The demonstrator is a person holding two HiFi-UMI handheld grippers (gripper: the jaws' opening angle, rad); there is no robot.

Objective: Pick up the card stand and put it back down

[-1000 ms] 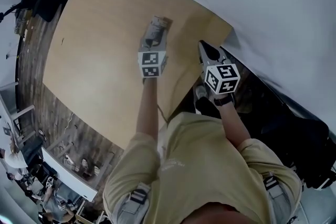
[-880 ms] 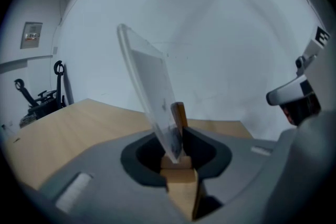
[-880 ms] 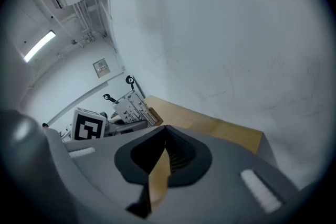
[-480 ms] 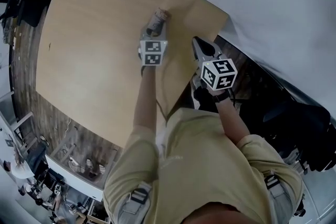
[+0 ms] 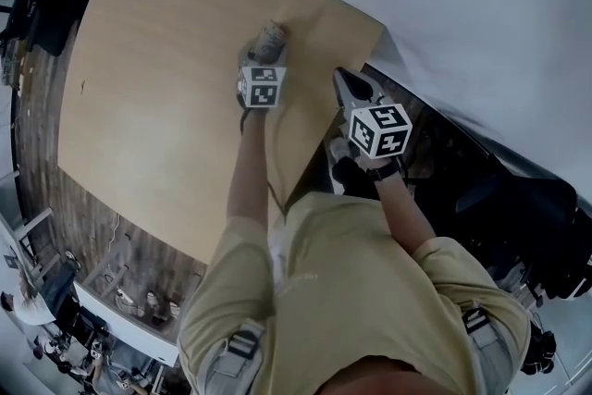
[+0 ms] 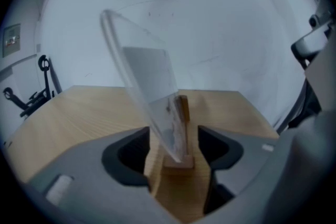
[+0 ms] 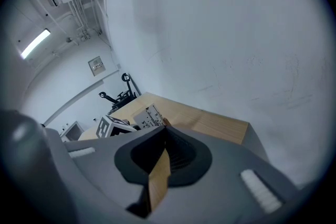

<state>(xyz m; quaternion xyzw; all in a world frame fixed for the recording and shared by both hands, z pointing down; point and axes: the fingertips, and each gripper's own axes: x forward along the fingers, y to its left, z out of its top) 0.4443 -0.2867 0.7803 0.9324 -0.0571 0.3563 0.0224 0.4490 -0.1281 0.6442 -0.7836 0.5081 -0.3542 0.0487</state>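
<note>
**Head view.** The tabletop (image 5: 157,60) is a flat slab of pale wood grain with squared corners. It stands against a plain white wall (image 5: 481,14). A dark plank floor (image 5: 37,125) runs along its left side. The card stand (image 5: 268,38) stands on the tabletop near the far edge, directly ahead of my left gripper (image 5: 262,58). My right gripper (image 5: 347,86) hangs just off the tabletop's right edge.

**Left gripper view.** The card stand consists of a clear plastic panel (image 6: 142,81) with rounded corners, tilted to the left. The panel is seated in a small rectangular wooden base block (image 6: 178,159), which rests on the tabletop. A pale card shows through the panel. My left fingers (image 6: 128,157) are matte dark grey and have just been opening. They flank the base block with a sliver of gap on each side and grip nothing.

**Right gripper view.** My right fingers (image 7: 181,157) have ribbed dark pads. Their tips meet and they hold nothing. Beyond them lie the smooth white wall, a ceiling strip light (image 7: 35,42), the tabletop corner and the card stand.
</note>
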